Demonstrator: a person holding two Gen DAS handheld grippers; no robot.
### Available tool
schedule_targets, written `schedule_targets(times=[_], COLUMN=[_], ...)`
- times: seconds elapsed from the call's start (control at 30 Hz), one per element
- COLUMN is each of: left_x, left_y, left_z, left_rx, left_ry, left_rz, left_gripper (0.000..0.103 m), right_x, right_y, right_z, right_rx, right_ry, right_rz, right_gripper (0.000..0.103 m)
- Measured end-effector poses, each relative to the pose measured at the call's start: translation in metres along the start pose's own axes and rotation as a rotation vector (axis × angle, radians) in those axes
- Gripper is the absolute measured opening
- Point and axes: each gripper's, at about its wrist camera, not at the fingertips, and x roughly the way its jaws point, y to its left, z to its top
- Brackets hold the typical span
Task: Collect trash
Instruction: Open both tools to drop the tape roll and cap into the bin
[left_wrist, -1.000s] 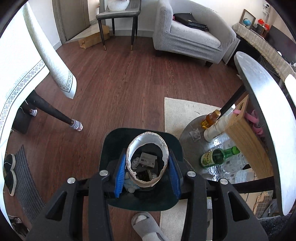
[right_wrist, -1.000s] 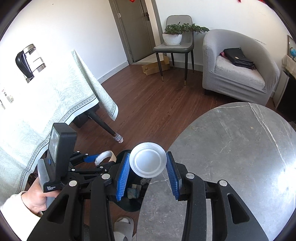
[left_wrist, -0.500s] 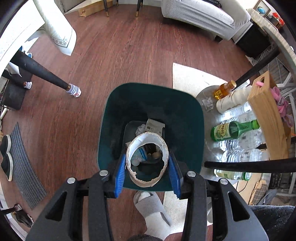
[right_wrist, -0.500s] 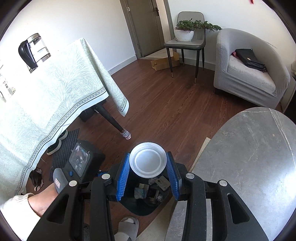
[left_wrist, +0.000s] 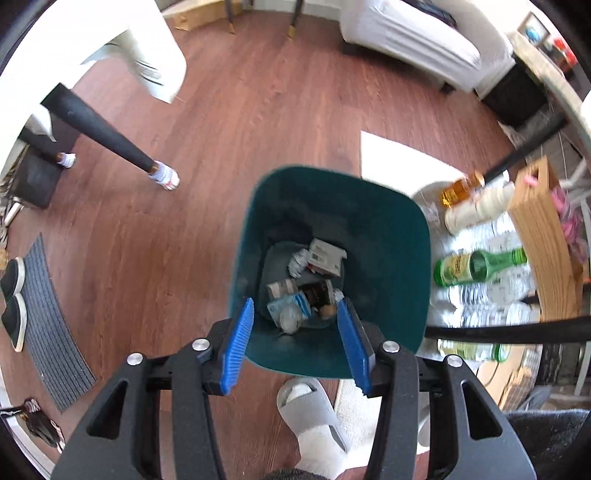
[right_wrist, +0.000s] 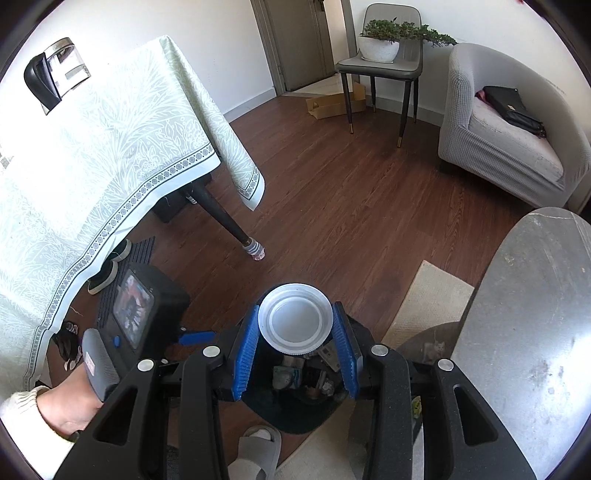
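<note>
Left gripper (left_wrist: 293, 341) points down over the teal bin (left_wrist: 391, 236); its blue fingers (left_wrist: 238, 350) have just been spreading and stand released, nothing between them. Trash (left_wrist: 308, 280) lies at the bin's bottom: crumpled paper, small cartons. Right gripper (right_wrist: 295, 350), fingers clenched on a white plastic cup (right_wrist: 294, 319), hangs above the bin, which lies at 6 o'clock of the cup. Grey stone bench (right_wrist: 524, 332) at 3 o'clock.
</note>
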Motion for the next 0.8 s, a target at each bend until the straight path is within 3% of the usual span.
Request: schedule_targets(times=[0.27,0.5,0.8], left_x=[-0.051,-0.097,-0.126], left_y=[0.031,0.025,0.011], left_z=[0.013,0.022,0.03], left_rx=[-0.115,-0.095,-0.065], left_ry=[-0.168,-0.33,-0.398], left_rz=[-0.004,0.003,-0.046], left_gripper=[0.044,0.038,0.033], right_x=[0.043,0.075,0.109], right_y=[0.017,0.023,0.026], right_z=[-0.01,-0.026,-0.049], right_rx=[-0.045,-0.074,-0.111], right_ry=[0.087,0.163,0.261], right_rz=[-0.02,-0.028,-0.037], right_gripper=[0.04,0.04,0.04])
